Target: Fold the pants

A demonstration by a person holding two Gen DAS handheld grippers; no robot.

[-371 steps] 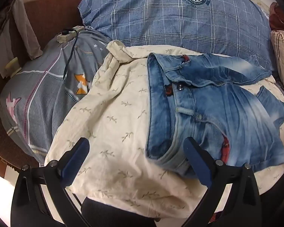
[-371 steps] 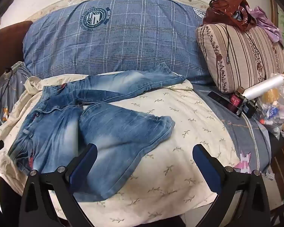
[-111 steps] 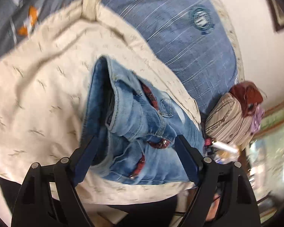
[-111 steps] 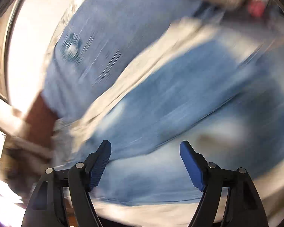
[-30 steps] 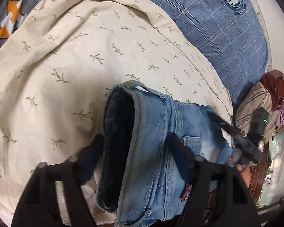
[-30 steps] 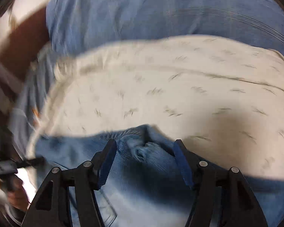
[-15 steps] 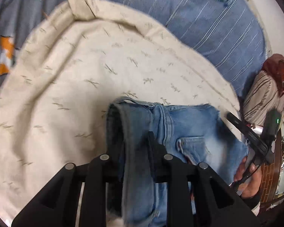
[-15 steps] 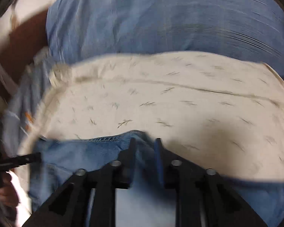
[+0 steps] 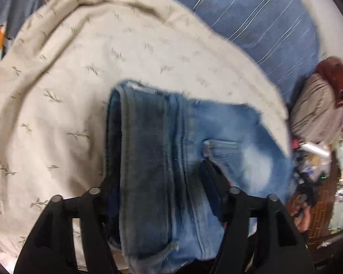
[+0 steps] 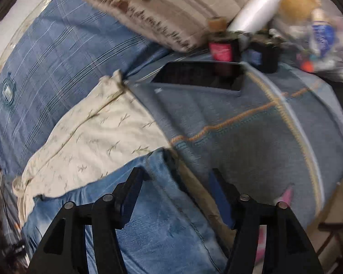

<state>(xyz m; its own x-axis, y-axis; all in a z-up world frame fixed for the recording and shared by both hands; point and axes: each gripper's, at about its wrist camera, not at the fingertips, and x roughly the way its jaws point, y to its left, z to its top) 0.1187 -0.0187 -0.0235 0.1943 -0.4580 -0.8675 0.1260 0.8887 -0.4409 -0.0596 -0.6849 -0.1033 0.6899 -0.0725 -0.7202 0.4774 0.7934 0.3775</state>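
Left wrist camera looks down close over the folded jeans (image 9: 148,159); right wrist camera sits low at their edge; both share the cream sheet (image 10: 91,141).

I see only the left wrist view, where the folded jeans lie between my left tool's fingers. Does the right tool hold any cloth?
Observer: No. The right tool is open; the jeans lie under it, not pinched.
Operator: What is ahead of it?
Observer: A grey-blue blanket, beside the cream sheet.
Operator: Any obstacle there?
Observer: A dark flat object and a red-labelled bottle, at the blanket's far side.
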